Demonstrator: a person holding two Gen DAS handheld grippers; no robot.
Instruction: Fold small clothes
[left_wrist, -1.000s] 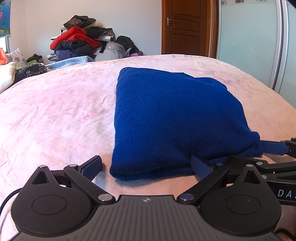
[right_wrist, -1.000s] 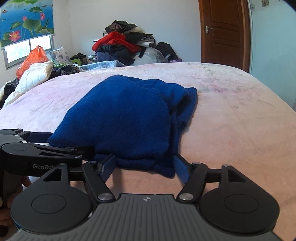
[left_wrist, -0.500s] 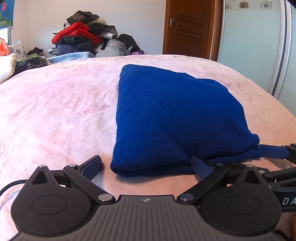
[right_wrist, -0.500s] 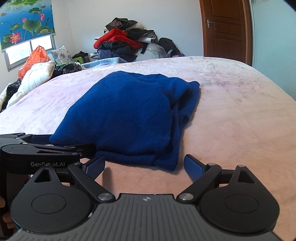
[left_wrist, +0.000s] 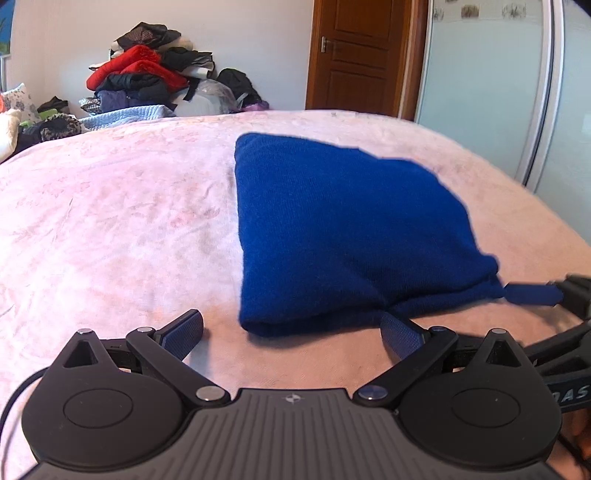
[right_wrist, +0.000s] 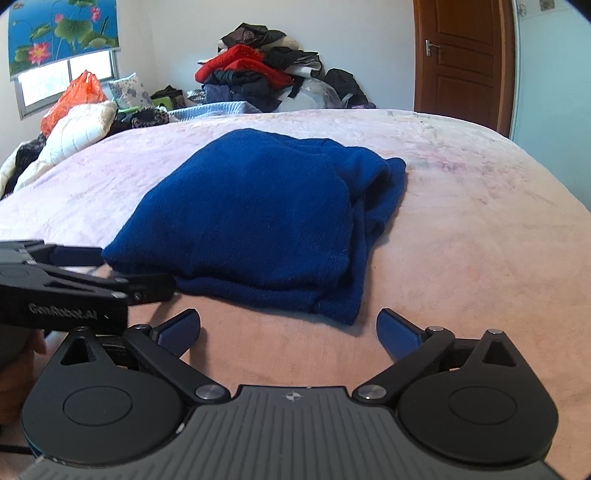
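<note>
Left gripper (left_wrist: 291, 328): jaws spread wide, low over the bed's near edge; the right-hand fingertip (left_wrist: 400, 332) touched the blue cloth, the other lay bare.
Right gripper (right_wrist: 288, 328): jaws spread wide, holding nothing, both blue pads (right_wrist: 397, 332) apart from the cloth, near the bed's near edge.
Relation: the two sat side by side, left gripper's fingers crossing into the right wrist view at left.
</note>
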